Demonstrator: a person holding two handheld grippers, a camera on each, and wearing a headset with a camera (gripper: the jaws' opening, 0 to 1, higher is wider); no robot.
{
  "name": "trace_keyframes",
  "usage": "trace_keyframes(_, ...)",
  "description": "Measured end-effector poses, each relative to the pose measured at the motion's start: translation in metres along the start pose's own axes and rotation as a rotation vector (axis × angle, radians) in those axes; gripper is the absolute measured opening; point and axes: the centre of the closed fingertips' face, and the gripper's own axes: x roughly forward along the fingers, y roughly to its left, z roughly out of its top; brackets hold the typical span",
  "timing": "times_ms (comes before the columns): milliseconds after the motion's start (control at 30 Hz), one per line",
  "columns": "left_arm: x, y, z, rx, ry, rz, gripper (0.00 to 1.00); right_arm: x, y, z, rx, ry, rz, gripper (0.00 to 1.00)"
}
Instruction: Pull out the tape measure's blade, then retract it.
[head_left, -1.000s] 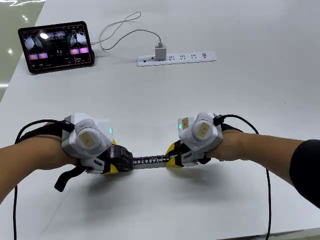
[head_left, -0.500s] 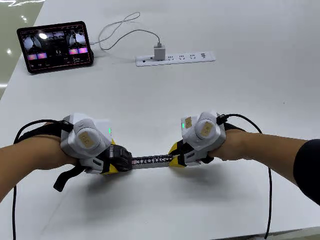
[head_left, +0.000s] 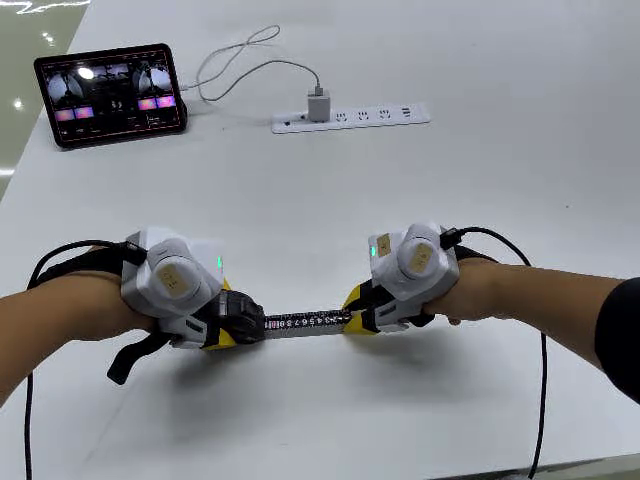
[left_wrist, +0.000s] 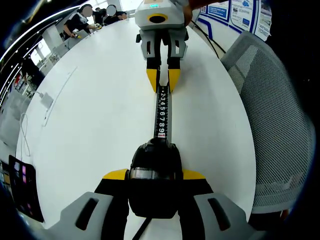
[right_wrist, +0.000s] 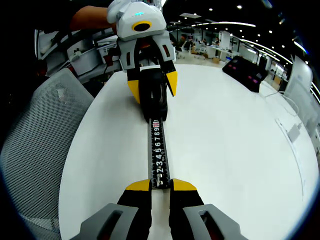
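My left gripper (head_left: 232, 322) is shut on the black tape measure case (head_left: 243, 316), held low over the white table (head_left: 330, 190). In the left gripper view the case (left_wrist: 155, 170) sits between the yellow-tipped fingers (left_wrist: 116, 174). The numbered blade (head_left: 307, 321) runs from the case to my right gripper (head_left: 352, 318), which is shut on the blade's end. In the right gripper view the blade (right_wrist: 158, 160) stretches from the gripper (right_wrist: 160, 185) to the case (right_wrist: 153, 96). About ten centimetres of blade (left_wrist: 162, 112) are out, reaching the right gripper (left_wrist: 162, 79).
A tablet (head_left: 111, 93) with a lit screen stands at the back left. A white power strip (head_left: 352, 116) with a charger and cable lies at the back middle. A mesh chair (left_wrist: 272, 115) stands beside the table's edge.
My right gripper has moved a little to the right with the blade's end, so slightly more blade is out. The left gripper and case have stayed put.
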Motion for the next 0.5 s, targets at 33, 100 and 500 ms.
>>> trace_keyframes(33, 0.0, 0.0, 0.0, 0.0, 0.0, 0.0, 0.32, -0.0002, 0.0, -0.0003, -0.001, 0.0, 0.0, 0.08)
trace_keyframes(100, 0.0002, 0.0002, -0.0001, 0.0, 0.0, 0.001, 0.32, -0.0008, -0.0002, -0.0013, -0.002, 0.001, 0.0, 0.08)
trace_keyframes(500, 0.0008, 0.0011, -0.0005, -0.001, 0.0, 0.005, 0.32, -0.0061, -0.0017, -0.0082, 0.002, -0.009, 0.003, 0.08)
